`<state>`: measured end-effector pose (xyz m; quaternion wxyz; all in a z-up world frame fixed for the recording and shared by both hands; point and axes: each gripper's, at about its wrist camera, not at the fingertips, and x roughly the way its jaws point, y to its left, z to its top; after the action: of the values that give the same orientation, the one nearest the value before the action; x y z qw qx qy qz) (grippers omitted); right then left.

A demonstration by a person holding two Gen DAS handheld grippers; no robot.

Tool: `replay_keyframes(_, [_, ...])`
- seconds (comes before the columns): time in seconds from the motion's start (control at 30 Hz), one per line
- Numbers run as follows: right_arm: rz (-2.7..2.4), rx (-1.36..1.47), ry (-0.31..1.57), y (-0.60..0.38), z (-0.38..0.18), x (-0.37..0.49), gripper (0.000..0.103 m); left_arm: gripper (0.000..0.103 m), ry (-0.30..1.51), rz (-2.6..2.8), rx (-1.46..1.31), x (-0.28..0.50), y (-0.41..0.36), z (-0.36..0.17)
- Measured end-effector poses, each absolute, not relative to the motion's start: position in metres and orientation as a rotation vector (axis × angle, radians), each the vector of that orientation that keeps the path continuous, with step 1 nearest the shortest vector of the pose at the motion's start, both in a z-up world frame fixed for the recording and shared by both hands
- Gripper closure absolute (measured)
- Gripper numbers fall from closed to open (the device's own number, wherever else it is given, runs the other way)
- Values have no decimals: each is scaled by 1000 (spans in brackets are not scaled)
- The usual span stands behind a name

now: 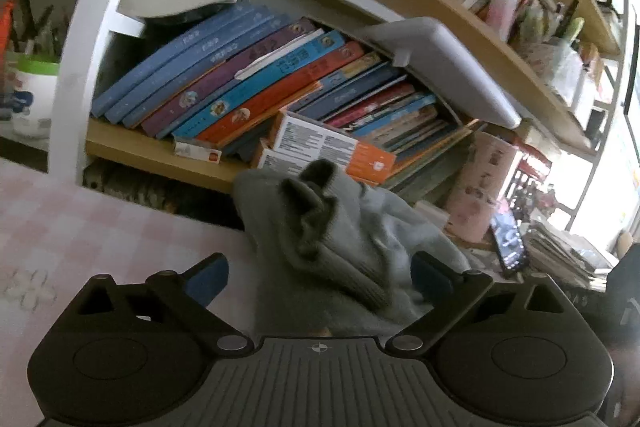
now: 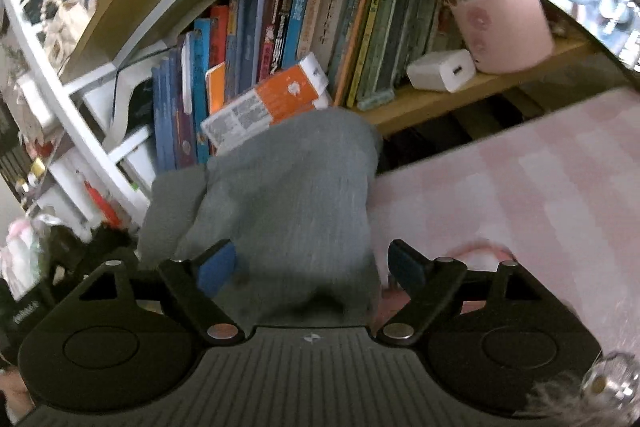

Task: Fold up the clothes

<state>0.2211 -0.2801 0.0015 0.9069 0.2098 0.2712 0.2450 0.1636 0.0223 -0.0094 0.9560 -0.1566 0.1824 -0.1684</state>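
Both claws gape wide — left claw (image 1: 320,277) and right claw (image 2: 308,267) — each straddling the crumpled grey garment (image 1: 340,235) below the bookshelf (image 1: 160,151), gripping nothing.

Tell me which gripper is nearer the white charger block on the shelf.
Right. The white charger block shows on the shelf ahead of the right gripper; the left gripper, over the grey garment, has no sight of it.

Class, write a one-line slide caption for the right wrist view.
Open right gripper straddles a bunched grey garment on a pink checked table, facing a crowded bookshelf.
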Motion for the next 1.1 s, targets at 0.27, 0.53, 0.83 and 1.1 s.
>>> replay_keyframes(0.27, [489, 328, 520, -267, 12, 151, 16, 3, 377, -290, -300, 112, 9, -4])
replay_keyframes(0.53, [468, 113, 461, -247, 20, 103, 10, 1, 346, -267, -240, 74, -5, 1])
replay_keyframes(0.83, [439, -7, 401, -240, 23, 73, 5, 0, 349, -195, -152, 49, -13, 1])
replay_keyframes(1.1, [416, -16, 389, -241, 24, 63, 2, 0, 340, -162, -142, 33, -11, 1])
